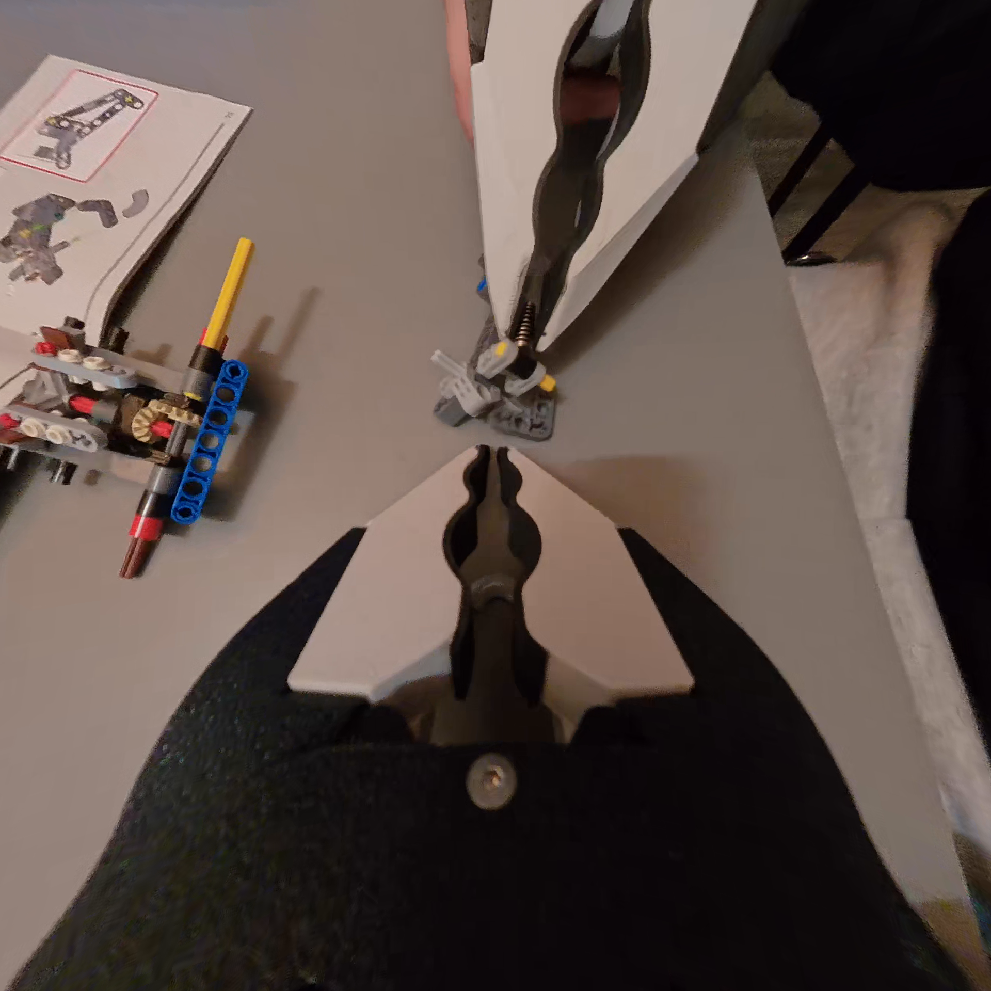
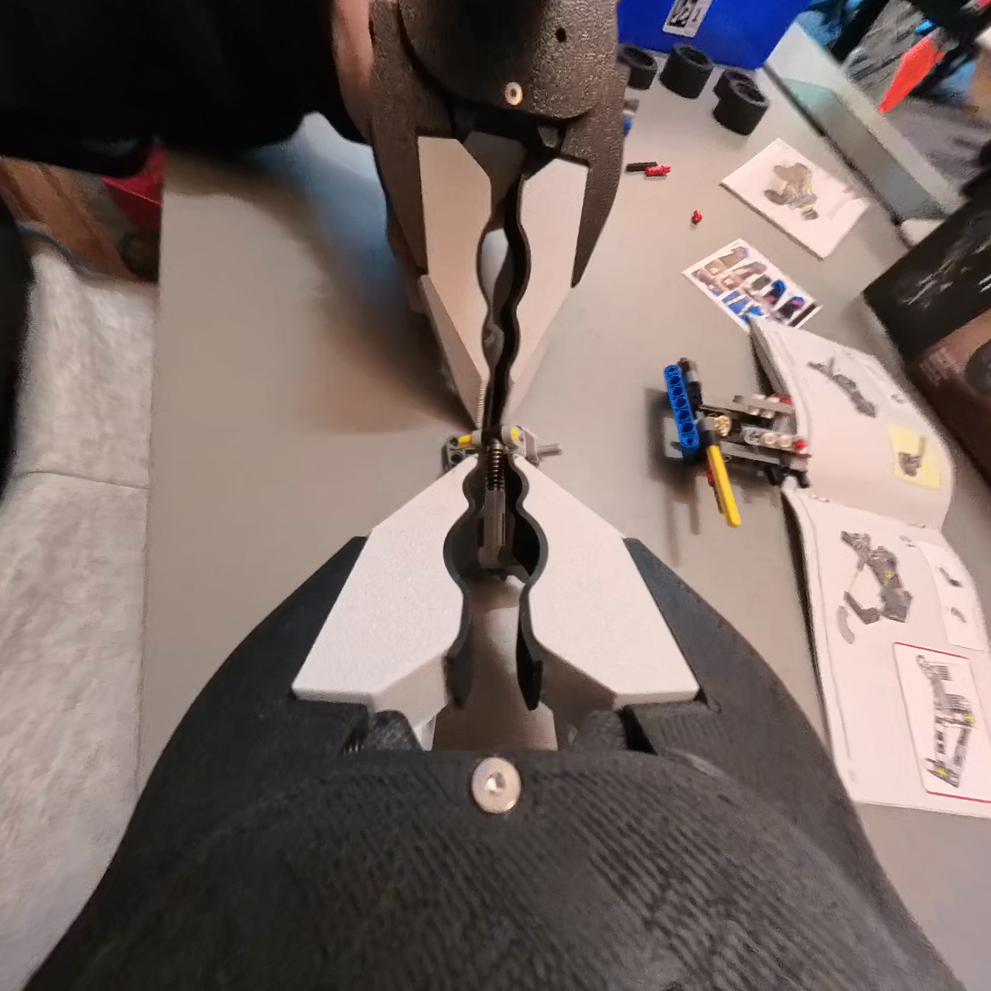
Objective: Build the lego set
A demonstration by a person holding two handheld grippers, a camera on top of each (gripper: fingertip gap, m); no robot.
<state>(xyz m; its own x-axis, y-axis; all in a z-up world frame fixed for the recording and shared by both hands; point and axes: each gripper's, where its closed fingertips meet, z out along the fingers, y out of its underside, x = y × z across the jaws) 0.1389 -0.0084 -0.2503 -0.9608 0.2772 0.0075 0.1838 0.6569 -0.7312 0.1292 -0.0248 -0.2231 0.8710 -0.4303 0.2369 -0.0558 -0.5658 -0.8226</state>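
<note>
A small grey lego assembly (image 1: 482, 397) with yellow pins lies on the grey table (image 1: 375, 214); it also shows in the right wrist view (image 2: 515, 439). My right gripper (image 2: 496, 466) is shut on a grey shock absorber with a metal spring (image 2: 496, 504), whose front end meets the assembly. In the left wrist view the right gripper (image 1: 528, 343) comes down from the top with the spring (image 1: 528, 319). My left gripper (image 1: 490, 450) is shut, its tips just short of the assembly; from the right wrist view it (image 2: 489, 421) faces me across the assembly.
A larger assembly with a blue beam (image 1: 209, 439) and a yellow axle (image 1: 230, 289) lies beside the open instruction booklet (image 1: 80, 187). Black tyres (image 2: 686, 61), a sticker sheet (image 2: 751, 284), a leaflet (image 2: 793, 196), red pins (image 2: 657, 170) and a dark box (image 2: 938, 289) sit farther off. The table edge (image 1: 804, 375) borders carpet.
</note>
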